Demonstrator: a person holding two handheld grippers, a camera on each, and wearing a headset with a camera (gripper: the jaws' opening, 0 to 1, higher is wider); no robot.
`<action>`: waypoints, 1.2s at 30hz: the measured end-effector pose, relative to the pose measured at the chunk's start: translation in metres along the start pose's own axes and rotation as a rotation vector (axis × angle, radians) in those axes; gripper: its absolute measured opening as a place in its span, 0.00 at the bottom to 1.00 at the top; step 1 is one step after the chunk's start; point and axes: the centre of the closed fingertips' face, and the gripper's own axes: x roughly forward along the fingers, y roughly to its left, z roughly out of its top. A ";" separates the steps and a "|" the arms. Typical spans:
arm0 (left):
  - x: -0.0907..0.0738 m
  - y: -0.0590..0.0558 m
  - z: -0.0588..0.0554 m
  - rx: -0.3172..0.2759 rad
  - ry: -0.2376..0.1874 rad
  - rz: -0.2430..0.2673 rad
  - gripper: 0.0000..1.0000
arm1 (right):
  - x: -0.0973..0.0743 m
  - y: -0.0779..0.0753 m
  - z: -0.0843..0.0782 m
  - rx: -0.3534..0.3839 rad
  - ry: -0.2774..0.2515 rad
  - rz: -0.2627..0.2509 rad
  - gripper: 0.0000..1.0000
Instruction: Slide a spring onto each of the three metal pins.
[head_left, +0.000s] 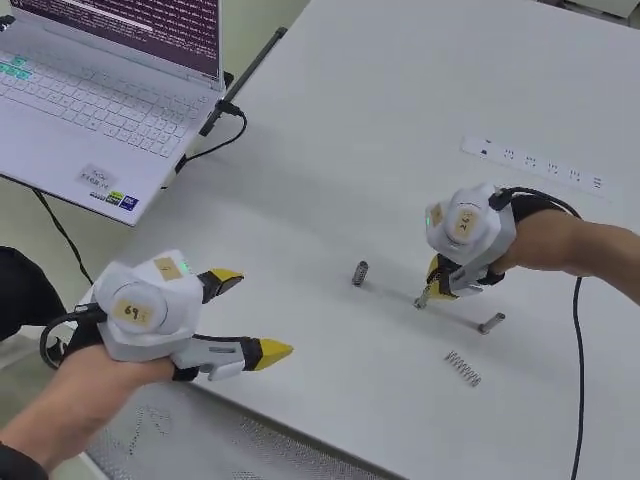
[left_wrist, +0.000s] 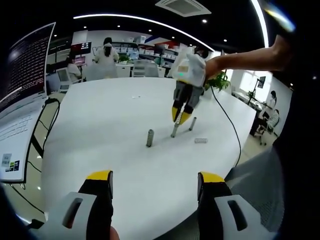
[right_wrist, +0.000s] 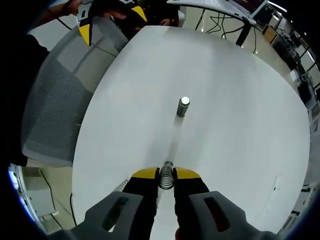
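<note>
The white bench (head_left: 380, 120) carries everything, with a laptop (head_left: 100, 90) off at ten o'clock and a power strip (head_left: 540, 165) at two, both well clear of the work. The left tongs (head_left: 250, 313) hover over the seven o'clock edge, jaws spread wide and empty (probably held back there so as not to crowd the small parts). The right tongs (head_left: 437, 290), at about four o'clock of centre, point down at the bench. They are nipped tight on a held spring (right_wrist: 166, 176) whose lower end meets the surface. Whether a pin runs inside that spring cannot be told.

At nine o'clock from the right tongs, apart from them, a finished pin (head_left: 360, 273) stands upright wearing its spring. A bare pin (head_left: 491, 323) sits at four o'clock from the right tongs, seemingly upright in the left gripper view. A loose spring (head_left: 462, 368) lies flat at five o'clock, near that pin. By that count one pin looks done, one is in hand, and one pair lies within easy reach.
</note>
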 end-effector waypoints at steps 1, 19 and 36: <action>0.000 0.000 0.000 -0.001 -0.001 0.000 0.65 | 0.001 -0.001 0.000 0.000 0.000 0.000 0.09; -0.001 0.004 -0.002 -0.009 0.006 0.008 0.64 | 0.020 -0.002 -0.005 0.010 0.010 0.000 0.09; 0.000 0.006 0.001 -0.004 0.007 0.006 0.63 | 0.027 -0.002 -0.007 0.030 0.000 0.002 0.09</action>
